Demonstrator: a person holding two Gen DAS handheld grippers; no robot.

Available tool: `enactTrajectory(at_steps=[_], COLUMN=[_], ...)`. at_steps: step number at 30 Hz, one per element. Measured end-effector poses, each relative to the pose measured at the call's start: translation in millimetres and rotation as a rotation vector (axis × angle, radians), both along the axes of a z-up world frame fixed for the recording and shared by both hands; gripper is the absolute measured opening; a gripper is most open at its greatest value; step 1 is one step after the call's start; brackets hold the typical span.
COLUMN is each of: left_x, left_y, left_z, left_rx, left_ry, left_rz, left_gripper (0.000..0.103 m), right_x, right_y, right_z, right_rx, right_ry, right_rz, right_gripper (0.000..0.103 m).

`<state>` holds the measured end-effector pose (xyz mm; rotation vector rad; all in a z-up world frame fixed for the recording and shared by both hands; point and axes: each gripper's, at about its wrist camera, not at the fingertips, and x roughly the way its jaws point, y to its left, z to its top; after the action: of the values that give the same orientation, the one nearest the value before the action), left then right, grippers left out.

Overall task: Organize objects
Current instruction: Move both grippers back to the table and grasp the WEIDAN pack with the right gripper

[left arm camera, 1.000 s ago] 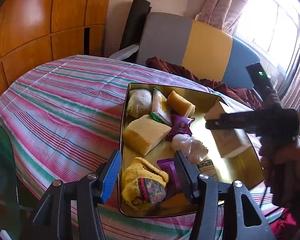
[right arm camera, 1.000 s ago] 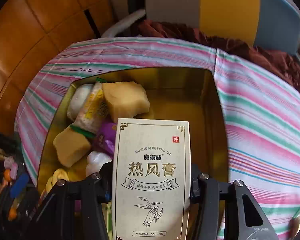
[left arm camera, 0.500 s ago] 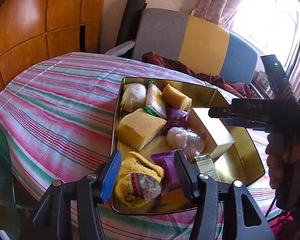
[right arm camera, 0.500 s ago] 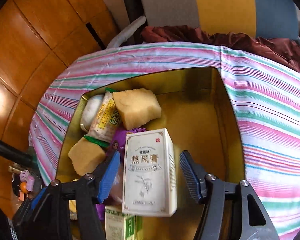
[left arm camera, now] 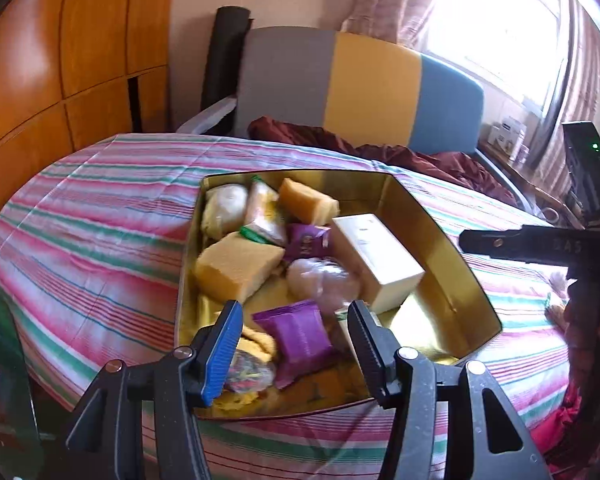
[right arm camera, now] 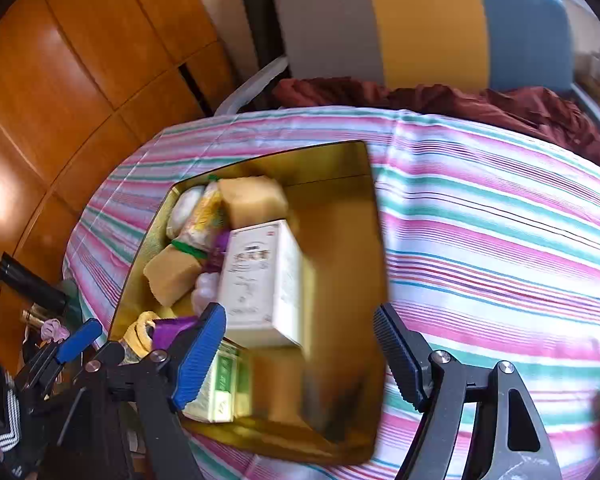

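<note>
A gold tin box [left arm camera: 452, 248] [right arm camera: 340, 408] sits on the striped tablecloth. In it lies a white carton with Chinese print [left arm camera: 376, 260] [right arm camera: 260, 280], beside yellow sponges [left arm camera: 236, 268], purple packets [left arm camera: 300, 336], wrapped snacks and a green-and-white carton [right arm camera: 220, 384]. My left gripper [left arm camera: 296, 344] is open and empty above the box's near edge. My right gripper [right arm camera: 300, 356] is open and empty, raised above the white carton; it shows at the right of the left wrist view [left arm camera: 540, 244].
The striped tablecloth [right arm camera: 500, 240] spreads wide to the right of the box. A grey, yellow and blue chair [left arm camera: 360, 88] with a dark red cloth [left arm camera: 380, 148] stands behind the table. Wooden panels [left arm camera: 60, 40] line the left.
My right gripper opened and let go of the white carton, which now lies in the box. The right gripper then drew back and up to the right. My left gripper stayed open.
</note>
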<state>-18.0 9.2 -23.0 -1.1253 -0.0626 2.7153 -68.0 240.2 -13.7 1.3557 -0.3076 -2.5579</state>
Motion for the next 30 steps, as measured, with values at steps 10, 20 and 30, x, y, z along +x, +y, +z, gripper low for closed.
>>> enactTrajectory(at_steps=[10,20,30], left_x=[5.3,7.4,22.6], left_y=[53.0,120.0,172.4], left_z=[4.6,-1.0,-4.9], left_rx=[-0.024,-0.058,-0.1], left_ry=[0.012,-0.013,-0.031], left_rz=[-0.167,-0.345,-0.485], left_gripper=[0.055,0.055,0.055], right_x=[39.6,97.0,72.9], right_y=[128.9,291.7,286.2], right_z=[20.7,10.1,-44.2], right_rx=[0.002,0.04,0.19], right_ry=[0.012,-0.142,-0.365], right_rz=[-0.246,-0.6,-0.346], right_gripper=[0.078,0.087,0.089])
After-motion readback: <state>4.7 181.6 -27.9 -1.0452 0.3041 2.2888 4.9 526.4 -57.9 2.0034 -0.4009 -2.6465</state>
